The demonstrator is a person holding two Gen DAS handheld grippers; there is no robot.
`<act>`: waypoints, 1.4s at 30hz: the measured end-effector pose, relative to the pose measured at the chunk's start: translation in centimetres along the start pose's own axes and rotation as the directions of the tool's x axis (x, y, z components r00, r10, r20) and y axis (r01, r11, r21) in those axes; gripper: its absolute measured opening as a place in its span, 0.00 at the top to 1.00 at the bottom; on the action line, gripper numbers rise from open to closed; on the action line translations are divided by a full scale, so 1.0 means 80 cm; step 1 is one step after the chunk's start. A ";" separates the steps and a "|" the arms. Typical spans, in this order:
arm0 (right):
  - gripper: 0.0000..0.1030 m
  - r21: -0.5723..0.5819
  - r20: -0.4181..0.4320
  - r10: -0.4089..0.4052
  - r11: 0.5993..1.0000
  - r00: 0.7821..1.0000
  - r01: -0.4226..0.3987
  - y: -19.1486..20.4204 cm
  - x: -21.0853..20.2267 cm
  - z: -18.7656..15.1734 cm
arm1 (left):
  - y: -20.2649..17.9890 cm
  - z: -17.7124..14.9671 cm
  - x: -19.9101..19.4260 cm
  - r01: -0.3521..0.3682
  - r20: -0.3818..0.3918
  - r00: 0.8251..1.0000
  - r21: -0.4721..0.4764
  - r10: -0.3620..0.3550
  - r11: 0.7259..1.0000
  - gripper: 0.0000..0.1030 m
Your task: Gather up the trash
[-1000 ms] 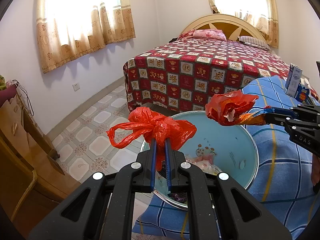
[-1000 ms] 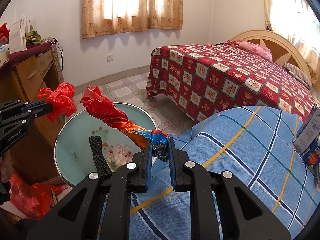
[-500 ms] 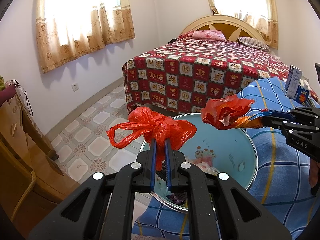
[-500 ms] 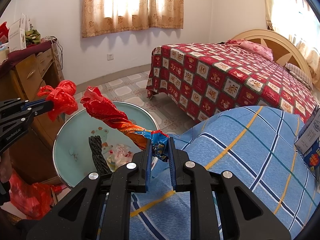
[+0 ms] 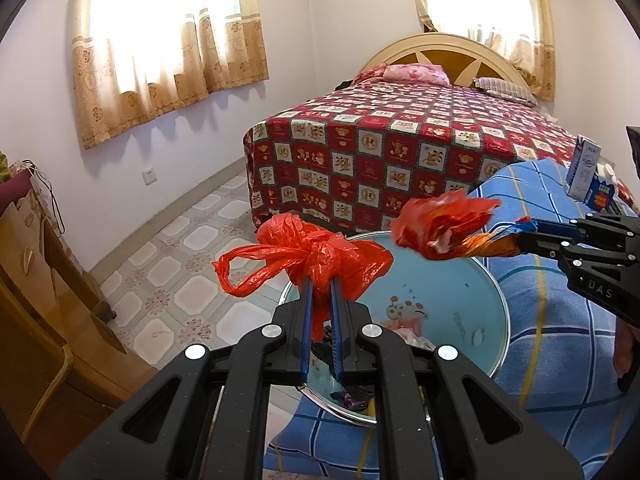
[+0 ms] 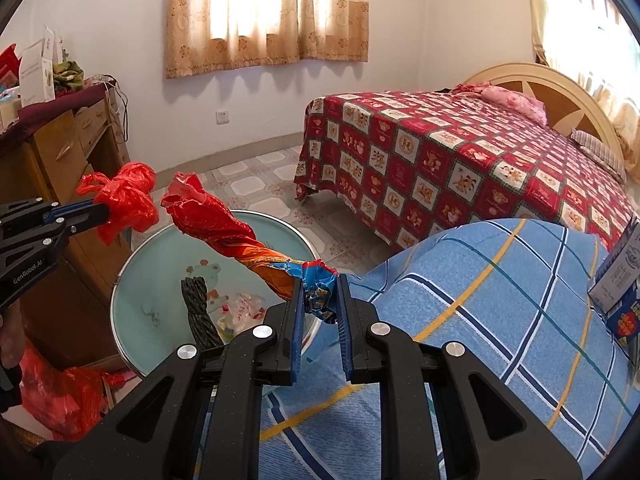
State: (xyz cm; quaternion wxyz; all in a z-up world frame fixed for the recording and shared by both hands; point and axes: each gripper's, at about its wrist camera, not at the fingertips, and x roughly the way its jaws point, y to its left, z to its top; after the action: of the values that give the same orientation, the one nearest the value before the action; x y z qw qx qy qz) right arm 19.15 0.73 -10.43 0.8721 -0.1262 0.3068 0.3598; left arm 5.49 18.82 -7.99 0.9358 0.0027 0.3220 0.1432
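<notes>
while the left gripper (image 5: 322,286) has just been letting its jaws out a little, they are pinched on the red bag (image 5: 320,256). the right gripper (image 6: 319,292) squeezes the twisted wrapper (image 6: 240,236). both hang over the round basin (image 5: 498,292) by the blue blanket (image 6: 480,300).

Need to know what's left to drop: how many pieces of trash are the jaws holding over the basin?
2: a knotted red plastic bag in the left gripper, a twisted snack wrapper in the right gripper.
</notes>
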 end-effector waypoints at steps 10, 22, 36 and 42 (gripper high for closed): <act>0.41 0.055 0.066 0.008 0.998 0.998 -0.012 -0.014 -0.031 0.003 | -0.003 0.006 -0.026 0.014 0.054 0.998 -0.042 -0.012 0.999 0.29; 0.36 0.103 0.183 -0.091 0.992 0.979 0.073 -0.021 -0.126 -0.018 | -0.015 0.028 -0.093 0.044 0.192 0.981 -0.055 -0.033 0.997 0.13; 0.34 0.090 0.216 -0.125 0.990 0.968 0.108 -0.022 -0.157 -0.017 | -0.017 0.033 -0.112 0.031 0.224 0.974 -0.052 -0.019 0.998 0.07; 0.34 0.093 0.212 -0.131 0.989 0.969 0.113 -0.020 -0.156 -0.020 | -0.016 0.032 -0.113 0.033 0.225 0.974 -0.048 -0.021 0.998 0.07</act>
State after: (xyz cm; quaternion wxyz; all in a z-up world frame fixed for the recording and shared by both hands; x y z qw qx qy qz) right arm 12.64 -7.95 -3.84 0.9252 -0.0697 0.2156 0.3045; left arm 0.55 15.35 -0.64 0.9678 -0.0098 0.2105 0.1375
